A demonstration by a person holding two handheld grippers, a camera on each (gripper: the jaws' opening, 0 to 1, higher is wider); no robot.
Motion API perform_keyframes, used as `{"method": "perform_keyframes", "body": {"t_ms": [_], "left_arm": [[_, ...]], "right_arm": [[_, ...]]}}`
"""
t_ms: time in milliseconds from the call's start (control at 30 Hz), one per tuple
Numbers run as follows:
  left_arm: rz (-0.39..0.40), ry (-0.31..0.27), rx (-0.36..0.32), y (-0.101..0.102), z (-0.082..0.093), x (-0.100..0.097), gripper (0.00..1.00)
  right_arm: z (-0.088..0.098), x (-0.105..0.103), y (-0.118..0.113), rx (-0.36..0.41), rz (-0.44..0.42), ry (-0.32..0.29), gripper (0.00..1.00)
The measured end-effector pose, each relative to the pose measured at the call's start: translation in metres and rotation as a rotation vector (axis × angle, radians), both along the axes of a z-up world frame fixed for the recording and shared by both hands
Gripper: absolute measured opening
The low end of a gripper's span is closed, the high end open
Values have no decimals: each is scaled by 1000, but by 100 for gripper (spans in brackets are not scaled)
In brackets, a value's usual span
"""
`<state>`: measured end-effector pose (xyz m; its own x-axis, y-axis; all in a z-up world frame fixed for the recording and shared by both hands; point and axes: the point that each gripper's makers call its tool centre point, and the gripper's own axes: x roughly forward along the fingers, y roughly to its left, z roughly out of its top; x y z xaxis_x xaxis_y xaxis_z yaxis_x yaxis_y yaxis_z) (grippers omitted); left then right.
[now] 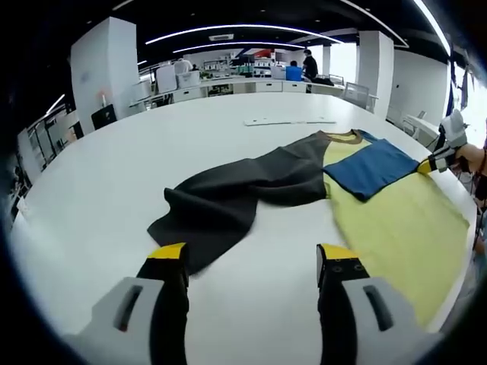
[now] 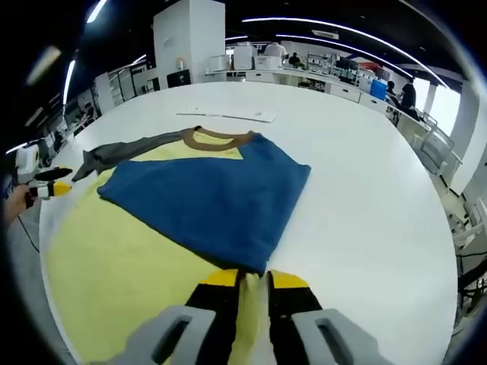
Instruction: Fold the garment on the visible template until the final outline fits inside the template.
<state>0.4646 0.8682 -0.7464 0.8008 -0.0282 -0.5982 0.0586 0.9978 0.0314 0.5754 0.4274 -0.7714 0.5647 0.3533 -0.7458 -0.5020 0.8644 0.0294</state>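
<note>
The left gripper hangs spread over the bare white table, just short of the dark grey sleeve. The right gripper pinches the blue sleeve of the yellow, brown-collared garment, folded across its body. Beyond lies a thin white strip; farther off, desks and people.

White pillar, ceiling strip lights, perhaps desks.

White table, pale flat strip, background desks, white pillar
</note>
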Motion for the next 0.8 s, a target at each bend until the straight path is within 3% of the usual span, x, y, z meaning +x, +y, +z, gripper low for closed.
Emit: {"method": "perform_keyframes", "body": {"t_ms": [100,300,400,500,800], "left_arm": [[23,-4,4,9,3,0,65],[68,5,5,25,6,-2,61],[80,19,-1,30,5,-2,60],[97,27,14,39,4,-2,57],[179,27,-11,59,-1,3,41]], "right_arm": [[9,4,3,54,-38,-27,50],[43,6,23,149,-5,-112,73],[52,3,25,140,4,-128,84],[61,-3,28,126,33,-138,88],[93,-35,41,224,77,-125,97]]}}
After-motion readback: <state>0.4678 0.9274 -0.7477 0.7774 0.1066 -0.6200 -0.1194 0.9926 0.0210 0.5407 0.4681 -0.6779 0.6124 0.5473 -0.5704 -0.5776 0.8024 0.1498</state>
